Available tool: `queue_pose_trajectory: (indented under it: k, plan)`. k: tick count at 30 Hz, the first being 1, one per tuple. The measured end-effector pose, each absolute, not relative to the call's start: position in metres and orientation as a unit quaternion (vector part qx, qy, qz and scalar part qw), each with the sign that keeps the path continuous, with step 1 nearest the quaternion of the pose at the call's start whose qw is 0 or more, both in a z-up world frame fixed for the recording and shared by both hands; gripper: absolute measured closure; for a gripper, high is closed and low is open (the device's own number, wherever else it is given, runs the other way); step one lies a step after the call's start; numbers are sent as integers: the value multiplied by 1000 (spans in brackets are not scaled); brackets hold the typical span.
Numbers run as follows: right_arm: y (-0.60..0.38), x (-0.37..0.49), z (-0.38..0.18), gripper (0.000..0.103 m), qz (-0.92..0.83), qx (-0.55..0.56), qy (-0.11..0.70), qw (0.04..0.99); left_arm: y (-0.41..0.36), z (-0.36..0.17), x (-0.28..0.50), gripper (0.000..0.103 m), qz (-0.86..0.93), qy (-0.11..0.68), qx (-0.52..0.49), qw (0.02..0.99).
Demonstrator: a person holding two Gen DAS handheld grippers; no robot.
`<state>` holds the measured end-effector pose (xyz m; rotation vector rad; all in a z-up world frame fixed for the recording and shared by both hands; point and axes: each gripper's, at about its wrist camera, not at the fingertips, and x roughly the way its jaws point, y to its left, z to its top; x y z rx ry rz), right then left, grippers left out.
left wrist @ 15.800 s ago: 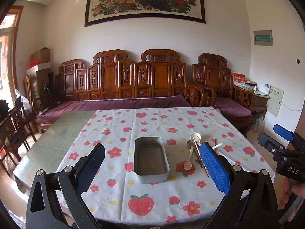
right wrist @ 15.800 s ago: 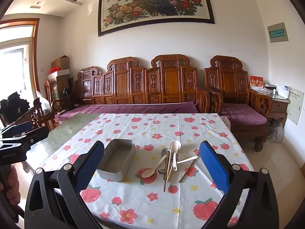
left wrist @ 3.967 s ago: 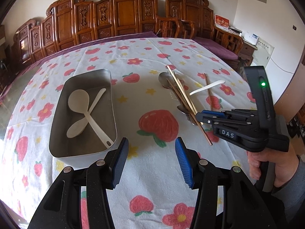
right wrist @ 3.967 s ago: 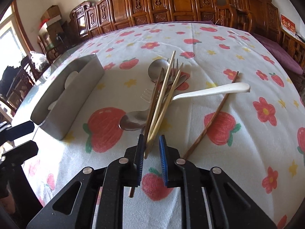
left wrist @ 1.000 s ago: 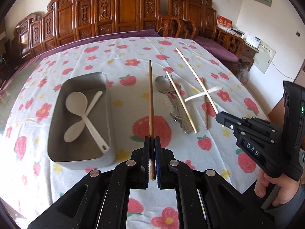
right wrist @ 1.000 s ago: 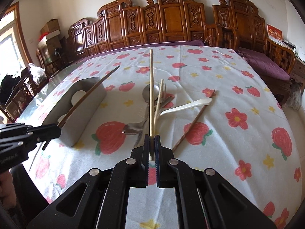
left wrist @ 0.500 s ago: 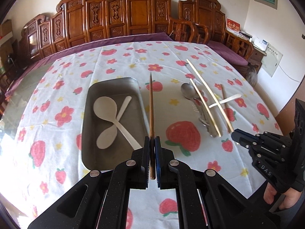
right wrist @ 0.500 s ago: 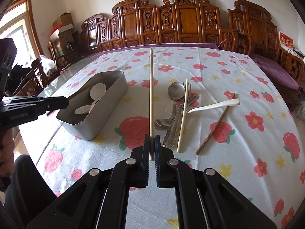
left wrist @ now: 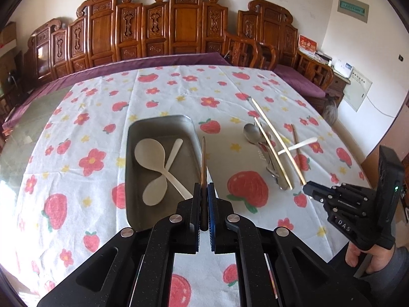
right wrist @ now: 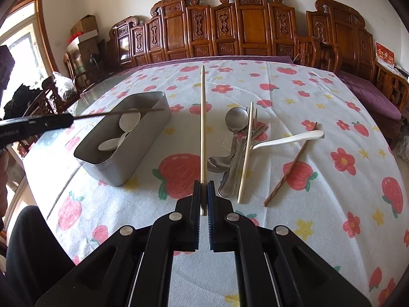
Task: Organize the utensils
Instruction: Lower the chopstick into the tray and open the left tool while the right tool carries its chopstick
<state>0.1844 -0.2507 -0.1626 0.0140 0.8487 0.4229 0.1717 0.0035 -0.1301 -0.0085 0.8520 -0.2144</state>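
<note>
My left gripper (left wrist: 203, 190) is shut on a dark brown chopstick (left wrist: 203, 161) and holds it over the right edge of the metal tray (left wrist: 133, 138). Two white spoons (left wrist: 150, 153) lie in the tray. My right gripper (right wrist: 203, 188) is shut on a light bamboo chopstick (right wrist: 202, 117), held above the cloth right of the tray (right wrist: 143, 151). On the cloth lie a pile of metal spoons and a fork (right wrist: 236, 140), a light chopstick (right wrist: 246, 153), a white spoon (right wrist: 288, 138) and a brown chopstick (right wrist: 290, 167). The left gripper (right wrist: 38, 124) shows at the left of the right wrist view.
A strawberry-print cloth (left wrist: 166, 87) covers the table. Carved wooden benches (left wrist: 163, 33) with purple cushions stand behind it and to the right. The table's near edge is close under both grippers. The right gripper (left wrist: 310, 192) shows at the right of the left wrist view.
My left gripper has moved left and lower with the brown chopstick, which now points over the tray's right edge. My right gripper still holds the light chopstick, shifted slightly.
</note>
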Motion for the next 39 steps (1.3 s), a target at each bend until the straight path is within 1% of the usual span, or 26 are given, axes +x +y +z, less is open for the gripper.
queue_pose_trajectory:
  k: [4, 8, 14, 24, 27, 28, 29, 31, 39]
  plan:
    - [-250, 184, -162, 97, 205, 5, 407, 890, 14, -119, 169, 99, -91, 397, -5, 913]
    - [-249, 183, -162, 97, 208, 4, 407, 889, 23, -120, 174, 99, -73, 396, 1, 915]
    - [-245, 181, -159, 97, 215, 4, 405, 889, 31, -140, 188, 99, -47, 403, 12, 914]
    - [-239, 181, -160, 97, 222, 3, 411, 884, 35, -172, 207, 99, -48, 423, 2, 905]
    - [-236, 181, -157, 97, 225, 4, 412, 883, 36, -175, 206, 97, -52, 419, 2, 906]
    - [-234, 181, -156, 97, 226, 4, 413, 882, 37, -176, 205, 94, -54, 416, 0, 908]
    - [-231, 181, -155, 97, 229, 1, 414, 881, 38, -175, 205, 88, -55, 413, -1, 909]
    - [-223, 181, -151, 97, 233, -6, 415, 880, 42, -173, 203, 82, -53, 404, -2, 913]
    - [-181, 187, -140, 97, 260, -16, 426, 867, 61, -157, 194, 82, -52, 382, 2, 923]
